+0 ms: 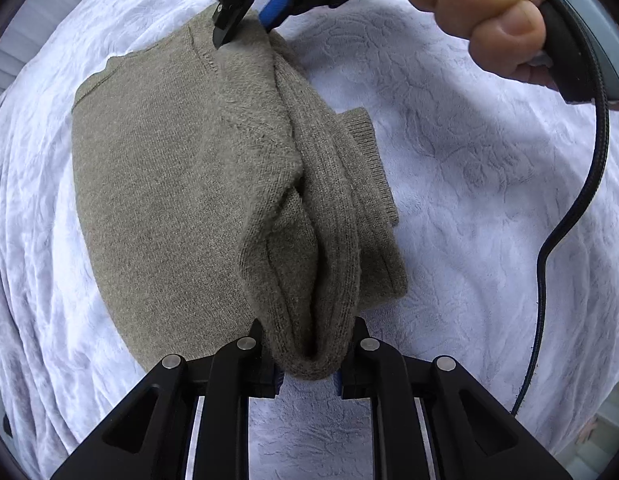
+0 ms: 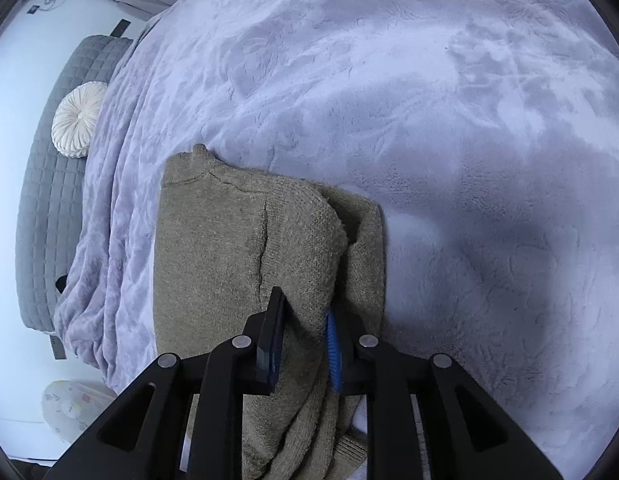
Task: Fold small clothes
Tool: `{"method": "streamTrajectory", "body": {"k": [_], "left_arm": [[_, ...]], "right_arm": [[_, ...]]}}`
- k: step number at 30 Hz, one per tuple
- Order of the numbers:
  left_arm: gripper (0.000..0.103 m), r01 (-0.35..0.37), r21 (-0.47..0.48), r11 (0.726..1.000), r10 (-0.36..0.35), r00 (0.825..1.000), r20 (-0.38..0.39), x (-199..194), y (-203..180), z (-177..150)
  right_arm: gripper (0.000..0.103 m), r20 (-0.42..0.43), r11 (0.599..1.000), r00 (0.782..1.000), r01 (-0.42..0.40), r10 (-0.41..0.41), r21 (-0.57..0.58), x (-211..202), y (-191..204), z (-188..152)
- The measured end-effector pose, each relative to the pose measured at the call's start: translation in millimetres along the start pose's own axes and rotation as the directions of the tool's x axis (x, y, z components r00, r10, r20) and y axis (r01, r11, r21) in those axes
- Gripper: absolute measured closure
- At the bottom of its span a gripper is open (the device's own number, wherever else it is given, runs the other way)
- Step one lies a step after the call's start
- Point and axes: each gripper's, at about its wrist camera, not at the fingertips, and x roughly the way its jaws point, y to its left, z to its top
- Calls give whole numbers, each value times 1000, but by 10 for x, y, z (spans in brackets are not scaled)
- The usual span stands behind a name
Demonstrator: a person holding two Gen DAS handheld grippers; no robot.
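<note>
Two grippers have the folded edge of the olive knit sweater [image 1: 169, 168] between their jaws on the pale embossed blanket [image 1: 469, 168]: our left gripper [image 1: 309, 364] at six o'clock in its own view, nearly closed with a thick roll of knit bunched between the pads, and our right gripper [image 2: 301, 344] straddling the same fold near twelve o'clock of the left view, jaws a little apart, though whether either is pinching or letting go we cannot tell. To finish this fold well we judge both ends should be lowered together, laid flat and square on the body, and freed without dragging the ribbed cuff [image 1: 365, 136] out. No container is in view, so nothing sits in one.
</note>
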Motion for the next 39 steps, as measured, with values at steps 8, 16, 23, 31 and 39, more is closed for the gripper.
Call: {"method": "streamTrajectory", "body": {"k": [8, 16, 23, 31, 39], "left_arm": [[12, 180, -55, 982, -174, 979, 105, -519, 330, -191], [12, 213, -370, 904, -193, 977, 90, -363, 1425, -335], [12, 151, -469, 870, -147, 988, 45, -189, 1912, -477], [12, 230, -488, 842, -207, 973, 101, -189, 2233, -347], [12, 193, -440, 877, -222, 975, -15, 203, 2088, -439]], "right_arm": [[60, 121, 999, 992, 35, -31, -34, -561, 172, -190], [42, -16, 972, 997, -81, 79, -221, -219, 781, -440], [52, -11, 994, 999, 51, -53, -100, -108, 279, -509], [43, -68, 963, 994, -97, 83, -250, -215, 878, -1149], [47, -48, 995, 995, 91, -93, -34, -175, 227, -1402]]}}
